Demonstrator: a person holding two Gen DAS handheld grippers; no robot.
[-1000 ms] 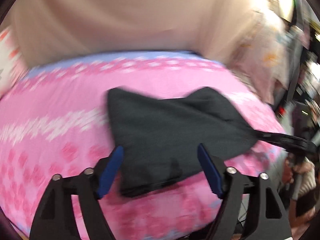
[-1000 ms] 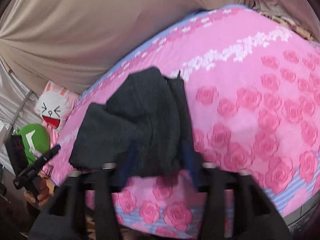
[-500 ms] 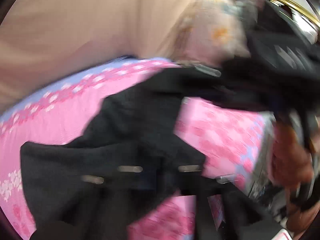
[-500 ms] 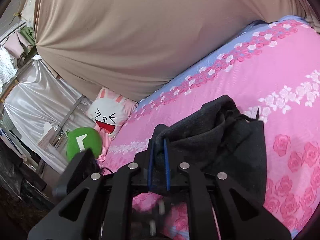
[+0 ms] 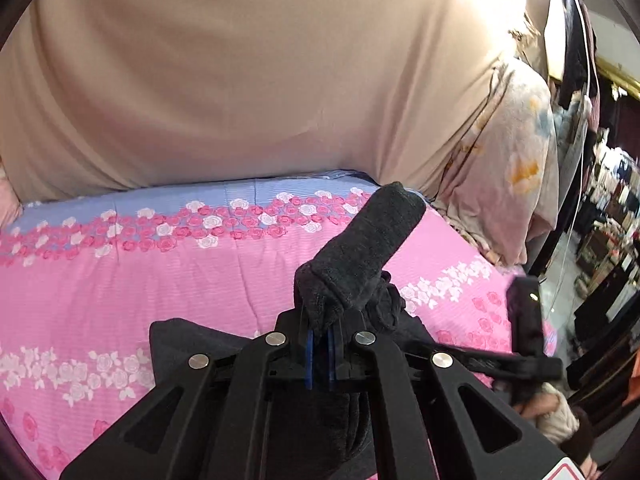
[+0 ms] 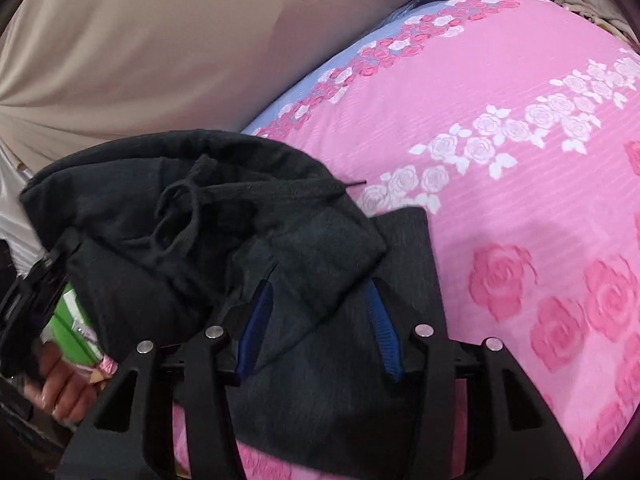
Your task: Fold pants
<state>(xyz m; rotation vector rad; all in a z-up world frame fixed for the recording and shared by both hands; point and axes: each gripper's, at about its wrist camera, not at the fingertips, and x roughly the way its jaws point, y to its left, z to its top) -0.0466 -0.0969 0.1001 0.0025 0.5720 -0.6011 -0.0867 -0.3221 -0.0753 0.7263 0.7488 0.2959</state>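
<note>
The dark grey pants (image 6: 320, 380) lie bunched on the near part of the pink rose-print bedspread (image 6: 520, 100), with 1 flat panel spread toward the bed's near edge and the drawstring waistband (image 6: 180, 200) heaped up on the left side of the right wrist view. In the left wrist view a roll of the same fabric (image 5: 360, 256) stands up off the bed, rising from the pinched end and leaning away toward the beige curtain (image 5: 240, 80).

The left gripper (image 5: 320, 356) is clenched on that fabric: its 2 blue pads sit almost together with the cloth sprouting from between them, so this hand carries the lifted part. The right gripper (image 6: 316, 328) is letting go; its jaws are opening, the blue pads stand apart, and a loose fold of pants lies between them without being pressed.

The relation that matters is where the cloth lies from each gripper. The lifted roll runs straight forward along the left gripper's own line, so its long axis points from the near edge toward the curtain. The flat panel lies directly under and ahead of the right gripper, and the heap sits to that gripper's left, toward the person's left hand (image 6: 60, 380). The left hand appears nearer to the heap and already has it, so it looks best placed to lay the roll over the flat panel.
</note>
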